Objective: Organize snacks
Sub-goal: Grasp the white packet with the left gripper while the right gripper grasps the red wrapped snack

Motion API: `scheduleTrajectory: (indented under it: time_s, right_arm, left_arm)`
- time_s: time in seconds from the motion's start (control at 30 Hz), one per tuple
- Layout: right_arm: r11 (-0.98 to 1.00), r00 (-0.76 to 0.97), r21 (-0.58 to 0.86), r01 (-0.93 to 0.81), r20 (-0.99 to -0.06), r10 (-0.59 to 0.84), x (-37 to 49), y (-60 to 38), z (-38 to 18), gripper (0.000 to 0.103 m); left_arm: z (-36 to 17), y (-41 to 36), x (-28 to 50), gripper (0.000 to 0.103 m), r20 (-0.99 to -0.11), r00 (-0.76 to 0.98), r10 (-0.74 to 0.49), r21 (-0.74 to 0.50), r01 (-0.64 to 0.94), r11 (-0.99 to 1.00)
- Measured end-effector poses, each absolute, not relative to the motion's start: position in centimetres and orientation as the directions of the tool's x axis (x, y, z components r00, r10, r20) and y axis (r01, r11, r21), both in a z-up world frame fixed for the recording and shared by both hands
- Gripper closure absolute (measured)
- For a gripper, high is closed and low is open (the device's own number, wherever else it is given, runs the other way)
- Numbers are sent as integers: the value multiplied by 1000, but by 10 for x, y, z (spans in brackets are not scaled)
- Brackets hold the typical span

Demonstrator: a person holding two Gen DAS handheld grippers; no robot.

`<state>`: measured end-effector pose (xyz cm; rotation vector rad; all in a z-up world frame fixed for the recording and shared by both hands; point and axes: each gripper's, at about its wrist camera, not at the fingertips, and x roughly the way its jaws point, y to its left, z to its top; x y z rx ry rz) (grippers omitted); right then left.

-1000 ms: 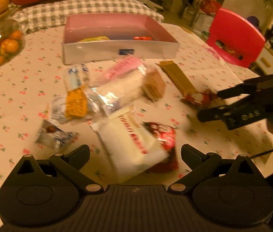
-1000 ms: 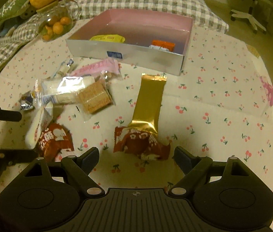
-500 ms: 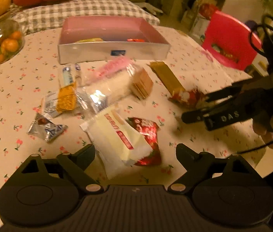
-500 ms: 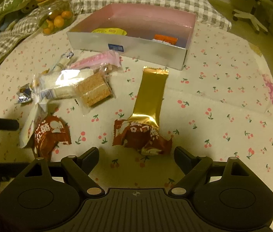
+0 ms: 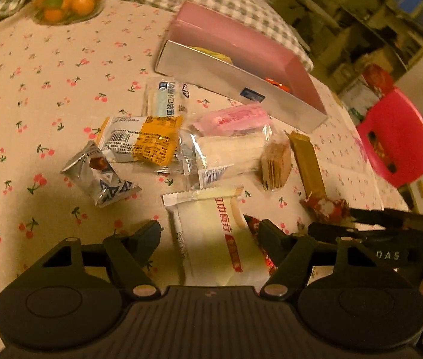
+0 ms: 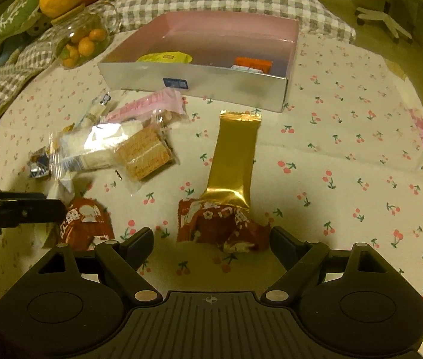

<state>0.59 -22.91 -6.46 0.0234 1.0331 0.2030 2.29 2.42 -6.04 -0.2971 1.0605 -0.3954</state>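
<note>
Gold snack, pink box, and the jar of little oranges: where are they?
gold snack (image 6: pixel 235 155), right wrist view, middle of the wrapper.
pink box (image 6: pixel 211 86), right wrist view, silver front wall.
jar of little oranges (image 6: pixel 84 45), right wrist view, glass belly.

Wrapped snacks (image 5: pixel 211 152) lie scattered — beside pink box (image 6: pixel 292 48).
</note>
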Motion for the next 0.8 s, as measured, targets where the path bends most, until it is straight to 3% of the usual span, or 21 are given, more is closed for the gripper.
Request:
scheduleTrajectory:
  time_s: [0.1, 0.2, 0.23, 0.3, 0.47, 0.8]
  right_arm:
    - [982, 505, 108, -156, -846, 173, 6, -227, -66, 18]
    - [982, 514, 100, -159, -841, 169, 7, -225, -67, 21]
    - [983, 517, 95, -160, -840, 165, 7, -224, -67, 24]
    - [982, 519, 87, -166, -839, 162, 7, -222, -68, 31]
    - [981, 532, 64, -181, -833, 153, 6, -218, -68, 47]
    - [976, 532, 100, -195, -825, 191, 5, -213, -59, 51]
  left_arm:
    - [-59, 21, 22, 39, -786, 438, -436, -407, 164, 898]
    - [-58, 18, 20, 50, -794, 448, -411, -379, 164, 911]
    - [-58, 17, 20, 57, -794, 448, -412, -380, 164, 910]
    - [-58, 19, 22, 59, -799, 443, -406, -377, 157, 913]
    - [-57, 23, 23, 60, -807, 440, -394, -364, 155, 919]
    - [-48, 30, 23, 60, -801, 448, -398, -364, 164, 917]
